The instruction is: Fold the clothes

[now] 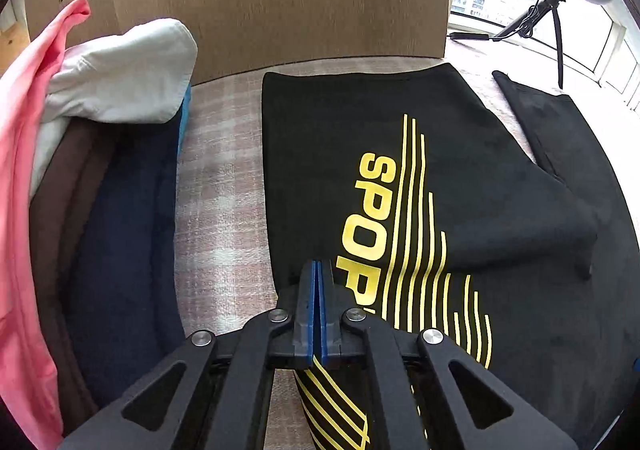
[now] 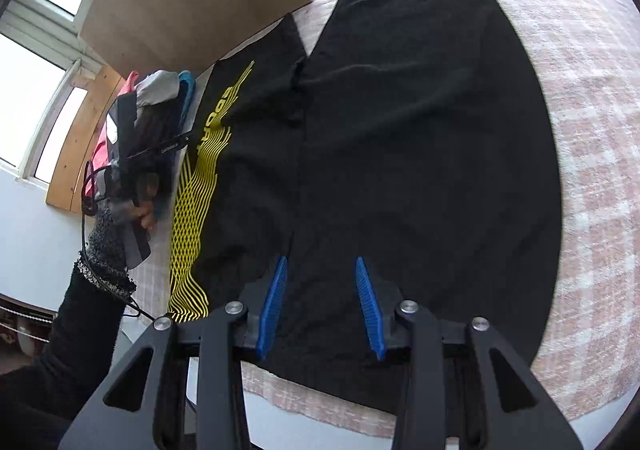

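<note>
Left gripper [image 1: 317, 270]: pressing together, pinching black sport trousers [image 1: 400, 154] edge for folding.
Right gripper [image 2: 321, 270]: hovering spread above trousers, gripping nothing.

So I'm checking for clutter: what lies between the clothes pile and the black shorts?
Only bare plaid cover between the clothes pile and the black shorts, per the left wrist view.

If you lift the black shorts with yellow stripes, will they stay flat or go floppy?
Probably floppy: the black fabric shorts with yellow stripes lie limp and creased on the pink checked cloth. Likely light too. The closed left tool seems to pinch only an edge, so the rest should dangle.
</note>
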Motion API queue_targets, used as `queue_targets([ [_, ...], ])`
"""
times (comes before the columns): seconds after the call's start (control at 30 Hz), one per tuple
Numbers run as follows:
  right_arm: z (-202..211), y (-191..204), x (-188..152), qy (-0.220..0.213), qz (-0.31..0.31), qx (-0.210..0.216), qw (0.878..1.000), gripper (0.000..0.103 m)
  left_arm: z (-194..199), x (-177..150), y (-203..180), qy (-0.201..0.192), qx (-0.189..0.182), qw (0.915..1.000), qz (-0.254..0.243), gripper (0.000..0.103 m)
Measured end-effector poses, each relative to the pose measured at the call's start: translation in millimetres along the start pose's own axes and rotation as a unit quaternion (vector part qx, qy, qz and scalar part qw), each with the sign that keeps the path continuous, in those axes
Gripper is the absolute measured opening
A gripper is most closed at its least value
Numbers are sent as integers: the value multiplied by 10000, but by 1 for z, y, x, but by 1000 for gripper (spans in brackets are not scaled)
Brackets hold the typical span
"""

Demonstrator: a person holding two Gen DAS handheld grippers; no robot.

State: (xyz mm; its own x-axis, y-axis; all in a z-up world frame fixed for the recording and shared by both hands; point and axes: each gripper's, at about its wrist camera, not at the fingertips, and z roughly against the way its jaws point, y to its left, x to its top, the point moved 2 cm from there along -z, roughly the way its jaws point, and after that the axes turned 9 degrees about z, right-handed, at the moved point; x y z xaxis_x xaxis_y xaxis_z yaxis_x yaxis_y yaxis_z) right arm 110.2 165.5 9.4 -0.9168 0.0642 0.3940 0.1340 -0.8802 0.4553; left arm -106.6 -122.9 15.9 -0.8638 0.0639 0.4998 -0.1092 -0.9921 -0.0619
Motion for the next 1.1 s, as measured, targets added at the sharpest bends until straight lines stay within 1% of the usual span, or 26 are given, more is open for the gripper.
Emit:
queue_targets([
  [0.1,-44,55,5,163,909,60,9957,36,4,4,-8,-33,-344,9994,-59,3],
  [0.13,-57,67,4,277,1061,78,9939,36,3,5,-10,-31,-423,9991,-85,3],
  [0.17,-70,77,2,416,1137,154,9925,36,3,6,-13,-28,-503,9987,-112,6],
  [0.2,-81,85,0,520,1191,233,9912,36,0,7,-15,-17,-464,9988,-163,6],
  [0.27,-95,102,-4,549,1364,264,9888,36,-15,8,-17,20,-18,9995,-317,6],
  [0.3,-101,111,-6,602,1479,330,9866,38,-19,9,-14,-20,208,9992,-336,10],
  [0.33,-107,120,-8,716,1552,511,9840,38,-21,12,-9,-78,310,9990,-297,12],
  [0.37,-113,129,-10,823,1627,678,9809,38,-22,14,-6,-60,399,9989,-251,16],
  [0.43,-117,139,-10,1018,1757,818,9757,39,-20,16,-3,-58,478,9986,-230,15],
  [0.47,-116,141,-10,1089,1783,876,9740,39,-16,16,-2,-84,462,9986,-226,15],
  [0.57,-84,120,3,857,1398,1198,9792,38,14,7,-6,-228,11,9994,-250,15],
  [0.63,-51,94,16,567,1148,1070,9860,38,38,-6,-14,-318,-324,9983,-370,15],
  [0.7,-11,60,28,244,849,948,9916,38,63,-21,-25,-384,-684,9955,-532,15],
  [0.8,54,2,46,-247,320,684,9968,38,98,-57,-47,-242,-1324,9879,-773,16],
  [0.87,93,-32,57,-533,24,497,9973,39,114,-86,-55,-67,-1424,9862,-837,16],
  [0.93,123,-57,62,-752,-128,448,9961,39,119,-116,-55,156,-1420,9876,-650,16],
  [1.03,136,-80,63,-772,-178,436,9959,40,117,-158,-48,535,-1338,9894,-193,16],
  [1.1,145,-95,64,-785,-211,429,9958,40,111,-180,-41,734,-1082,9913,128,16],
])
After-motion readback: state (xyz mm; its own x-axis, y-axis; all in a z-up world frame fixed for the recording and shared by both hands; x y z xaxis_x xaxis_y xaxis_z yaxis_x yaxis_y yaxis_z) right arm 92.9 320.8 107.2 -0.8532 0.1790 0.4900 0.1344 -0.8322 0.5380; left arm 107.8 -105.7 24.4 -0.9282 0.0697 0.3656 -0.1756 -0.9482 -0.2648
